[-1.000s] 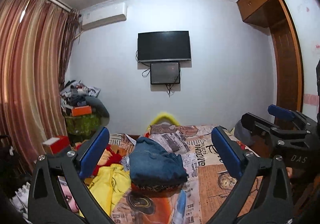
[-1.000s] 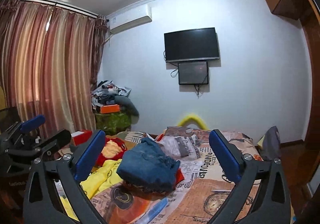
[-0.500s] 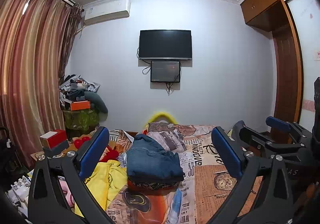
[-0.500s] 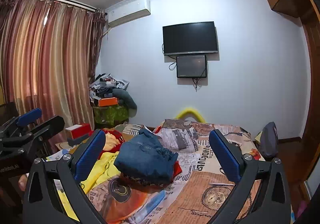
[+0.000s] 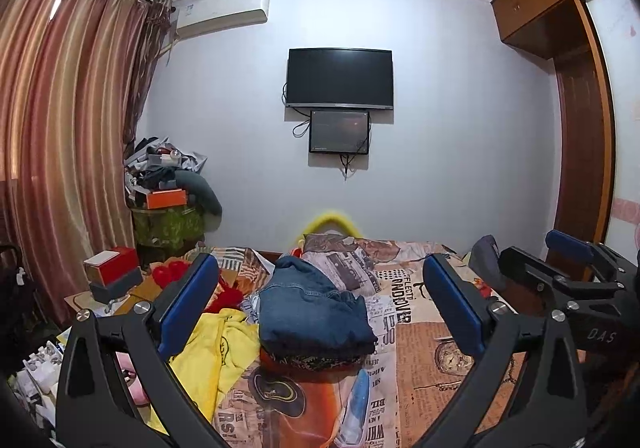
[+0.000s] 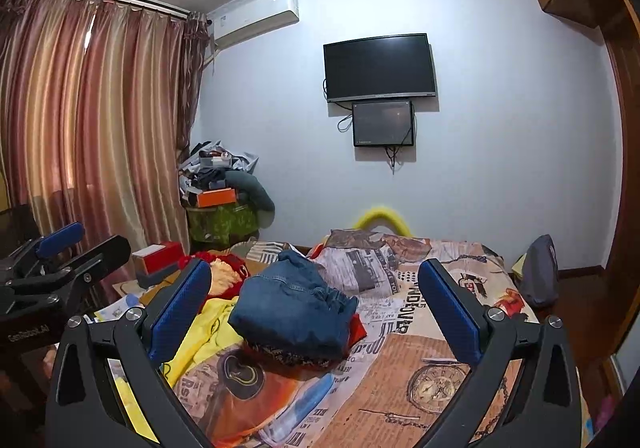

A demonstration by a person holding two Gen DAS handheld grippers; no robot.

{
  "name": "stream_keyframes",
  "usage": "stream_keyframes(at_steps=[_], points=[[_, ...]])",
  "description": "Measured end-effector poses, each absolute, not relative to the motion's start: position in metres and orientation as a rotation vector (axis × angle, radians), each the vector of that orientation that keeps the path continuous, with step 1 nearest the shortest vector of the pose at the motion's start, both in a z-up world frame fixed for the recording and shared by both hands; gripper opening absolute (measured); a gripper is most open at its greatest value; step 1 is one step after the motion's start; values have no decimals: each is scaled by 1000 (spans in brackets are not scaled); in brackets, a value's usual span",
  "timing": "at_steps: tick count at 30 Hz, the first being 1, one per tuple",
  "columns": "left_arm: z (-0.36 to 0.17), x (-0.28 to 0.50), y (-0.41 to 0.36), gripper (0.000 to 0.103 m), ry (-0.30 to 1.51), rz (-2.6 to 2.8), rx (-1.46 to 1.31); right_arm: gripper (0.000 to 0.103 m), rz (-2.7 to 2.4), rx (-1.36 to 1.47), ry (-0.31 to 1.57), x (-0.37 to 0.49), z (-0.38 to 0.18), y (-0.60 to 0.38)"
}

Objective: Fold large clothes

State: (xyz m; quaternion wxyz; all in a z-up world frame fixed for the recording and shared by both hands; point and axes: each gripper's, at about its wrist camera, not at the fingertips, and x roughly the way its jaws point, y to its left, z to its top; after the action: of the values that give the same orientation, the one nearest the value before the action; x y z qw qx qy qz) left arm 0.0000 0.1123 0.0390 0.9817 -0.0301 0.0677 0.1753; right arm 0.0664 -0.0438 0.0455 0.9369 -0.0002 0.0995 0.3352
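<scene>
Left wrist view: since a second ago my camera has tipped upward, so the far wall and television [image 5: 339, 79] fill more of the picture. My left gripper [image 5: 320, 312] hangs above the bed [image 5: 436, 360] with its blue fingers [image 5: 188, 304] spread wide and holding nothing. Between the fingers, farther ahead, a folded pile of blue jeans [image 5: 312, 312] lies on the patterned bedspread, resting on a dark patterned garment. A yellow garment [image 5: 224, 352] lies just inside the left finger, beside the jeans. The right gripper [image 5: 568, 268] shows beyond the right finger, also wide open. Bare bedspread stretches from the jeans toward the right finger.

Right wrist view: this view has tipped up likewise. My right gripper [image 6: 316, 312] is wide open and empty. The jeans [image 6: 292, 308] sit between the fingers [image 6: 450, 314], nearer the left one; the yellow garment [image 6: 208, 332] touches their left side. The left gripper [image 6: 60, 256] hangs outside the left finger. Open bedspread [image 6: 420, 368] reaches to the bed's right edge.
</scene>
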Motion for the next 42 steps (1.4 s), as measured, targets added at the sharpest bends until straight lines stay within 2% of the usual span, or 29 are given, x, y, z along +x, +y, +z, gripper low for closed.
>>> stream_keyframes(at_steps=[42], points=[[22, 15, 119, 103, 221, 336, -76, 103, 669, 22, 222, 68, 47, -46]])
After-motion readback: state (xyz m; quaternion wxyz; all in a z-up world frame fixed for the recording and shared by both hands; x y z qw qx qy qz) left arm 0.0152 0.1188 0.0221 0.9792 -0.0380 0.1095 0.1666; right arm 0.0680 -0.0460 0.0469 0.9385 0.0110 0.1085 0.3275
